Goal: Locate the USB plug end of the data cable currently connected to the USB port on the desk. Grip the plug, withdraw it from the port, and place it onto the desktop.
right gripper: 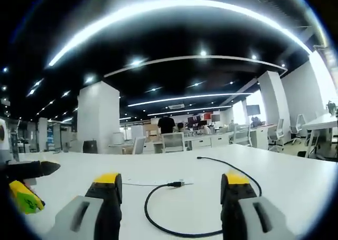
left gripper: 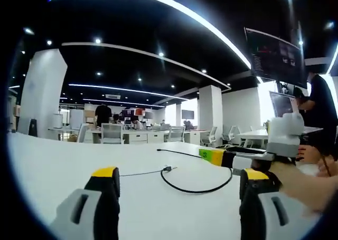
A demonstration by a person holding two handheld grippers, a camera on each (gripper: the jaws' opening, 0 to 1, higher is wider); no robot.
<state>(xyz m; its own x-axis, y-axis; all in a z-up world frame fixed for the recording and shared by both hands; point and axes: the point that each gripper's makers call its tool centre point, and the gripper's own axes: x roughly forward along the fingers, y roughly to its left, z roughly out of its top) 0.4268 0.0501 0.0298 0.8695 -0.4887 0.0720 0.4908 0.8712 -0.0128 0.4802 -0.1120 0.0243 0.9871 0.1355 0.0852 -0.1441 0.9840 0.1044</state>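
Desktop (right gripper: 296, 182): plug (right gripper: 176, 184) seemingly between jaws.

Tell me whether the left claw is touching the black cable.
Apart. In the left gripper view, bare white desk separates the left claw from the black cable.

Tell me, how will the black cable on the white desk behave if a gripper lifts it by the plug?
The black cable lies in a loose curve, so it probably droops and trails. It looks thin, likely light. Its plug is small and could slip between the jaws.
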